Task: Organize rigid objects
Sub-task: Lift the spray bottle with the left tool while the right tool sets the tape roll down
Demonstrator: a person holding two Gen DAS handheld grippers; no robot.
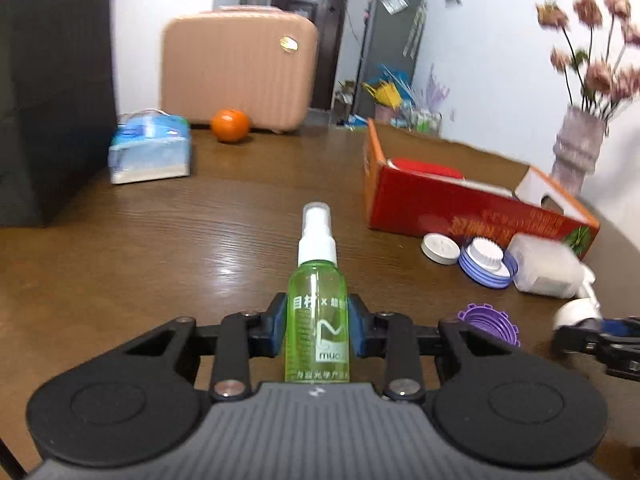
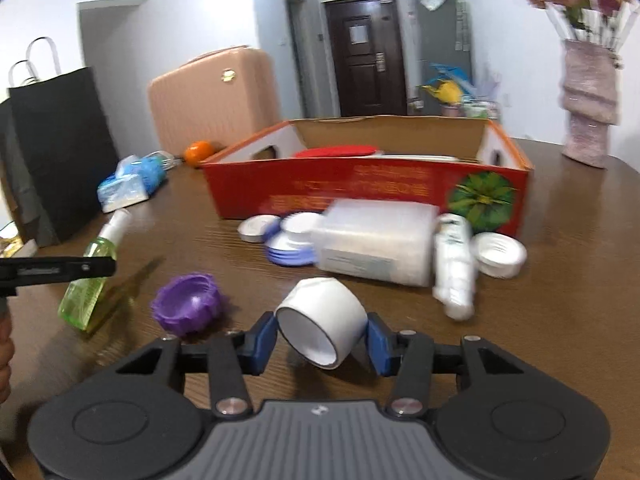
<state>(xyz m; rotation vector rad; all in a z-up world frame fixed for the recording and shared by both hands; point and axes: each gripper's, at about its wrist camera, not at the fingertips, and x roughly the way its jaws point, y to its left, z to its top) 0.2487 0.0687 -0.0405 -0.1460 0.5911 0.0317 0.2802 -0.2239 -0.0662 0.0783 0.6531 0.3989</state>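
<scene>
Bottle and cap clamped, both heading for the red box [image 2: 360, 192].
Left gripper [image 1: 317, 326] squeezing light, slick spray bottle [image 1: 316, 300] mid-body; right gripper [image 2: 322, 336] pinching stiff white cap [image 2: 320, 320] across its sides.

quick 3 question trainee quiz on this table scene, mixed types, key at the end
1. True or false: the left claw is shut on the green spray bottle.
2. What does the right claw hold? A) purple cap B) white cap C) orange
3. Fill in: the purple cap lies on the ____, outside the red box.

Key: 1 true; 2 B, the white cap; 3 table.
</scene>
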